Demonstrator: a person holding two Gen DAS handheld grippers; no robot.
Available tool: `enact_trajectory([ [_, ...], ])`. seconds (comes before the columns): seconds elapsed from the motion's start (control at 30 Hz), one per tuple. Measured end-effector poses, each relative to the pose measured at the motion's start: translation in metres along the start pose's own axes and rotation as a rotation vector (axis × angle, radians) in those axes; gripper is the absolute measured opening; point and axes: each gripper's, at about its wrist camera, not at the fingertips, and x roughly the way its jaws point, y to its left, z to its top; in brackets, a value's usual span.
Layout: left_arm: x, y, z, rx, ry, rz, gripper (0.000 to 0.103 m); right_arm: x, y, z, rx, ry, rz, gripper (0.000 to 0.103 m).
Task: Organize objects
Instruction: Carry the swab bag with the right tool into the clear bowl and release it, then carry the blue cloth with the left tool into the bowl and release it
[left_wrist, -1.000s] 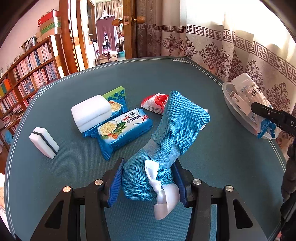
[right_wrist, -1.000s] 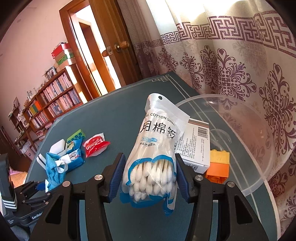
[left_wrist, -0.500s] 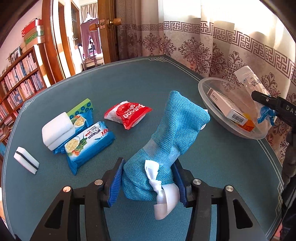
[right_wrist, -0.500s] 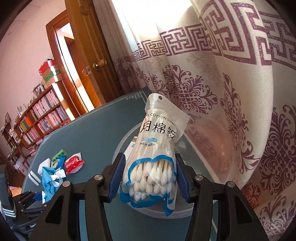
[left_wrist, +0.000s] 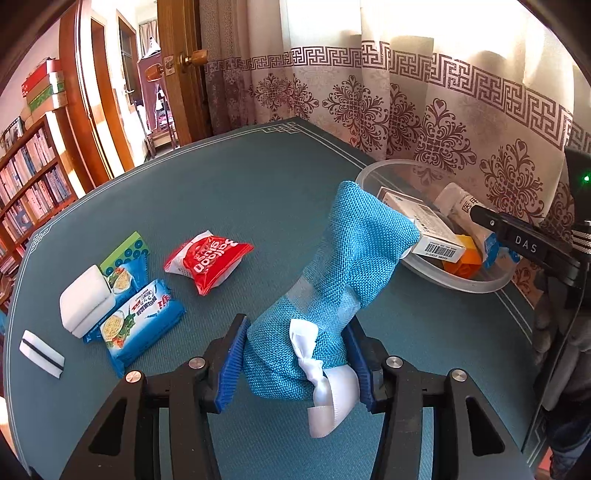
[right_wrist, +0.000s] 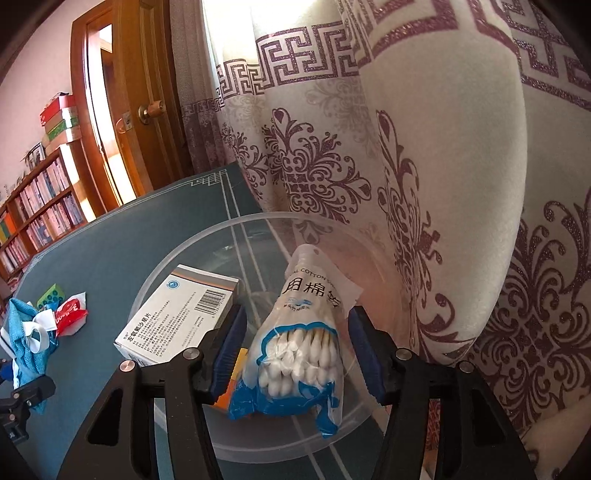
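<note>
My left gripper is shut on a blue woven pouch tied with a white ribbon, held above the teal table and just left of a clear plastic bowl. My right gripper hangs over that bowl, and its jaws are opening. A bag of cotton swabs stands between the blue pads with a gap on each side, its lower end down in the bowl. A white medicine box and an orange brick lie in the bowl too.
On the table's left lie a red snack packet, blue noodle packets, a white sponge, a green block and a striped white sponge. A patterned curtain hangs right behind the bowl.
The right gripper swung over the bowl and tipped down; its jaws widened and the swab bag slid lower. The left gripper carried the pouch right, toward the bowl.
</note>
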Motion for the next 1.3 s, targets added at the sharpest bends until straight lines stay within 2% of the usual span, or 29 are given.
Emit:
enact_trajectory([
  [0.23,-0.001,-0.013,0.011,0.016,-0.014,-0.030,0.054,-0.014,-0.006,-0.010,0.041,-0.048,-0.013,0.059],
  [0.4,0.001,-0.023,0.025,0.026,-0.019,-0.047,0.054,-0.021,-0.001,-0.018,0.023,-0.082,-0.032,0.060],
  [0.6,0.003,-0.039,0.049,0.042,-0.046,-0.080,0.054,-0.022,-0.001,-0.025,0.021,-0.083,-0.024,0.060],
  [0.77,0.013,-0.056,0.067,0.064,-0.050,-0.099,0.054,-0.023,-0.011,-0.028,0.070,-0.083,-0.017,0.060],
  [0.9,0.023,-0.069,0.081,0.067,-0.034,-0.139,0.054,-0.023,-0.016,-0.028,0.103,-0.085,-0.014,0.060],
  [1.1,0.034,-0.083,0.102,0.027,0.007,-0.245,0.055,-0.025,-0.018,-0.031,0.105,-0.087,-0.009,0.060],
  [1.17,0.038,-0.088,0.108,0.012,0.014,-0.268,0.059,-0.026,-0.018,-0.032,0.102,-0.087,-0.006,0.060],
  [1.2,0.040,-0.089,0.111,0.000,0.012,-0.281,0.069,-0.025,-0.018,-0.032,0.102,-0.086,-0.004,0.060],
  [1.23,0.042,-0.089,0.114,-0.016,0.004,-0.293,0.085,-0.025,-0.018,-0.032,0.104,-0.085,-0.003,0.060],
  [1.3,0.042,-0.086,0.116,-0.051,-0.025,-0.314,0.095,-0.025,-0.020,-0.032,0.109,-0.087,0.001,0.060],
])
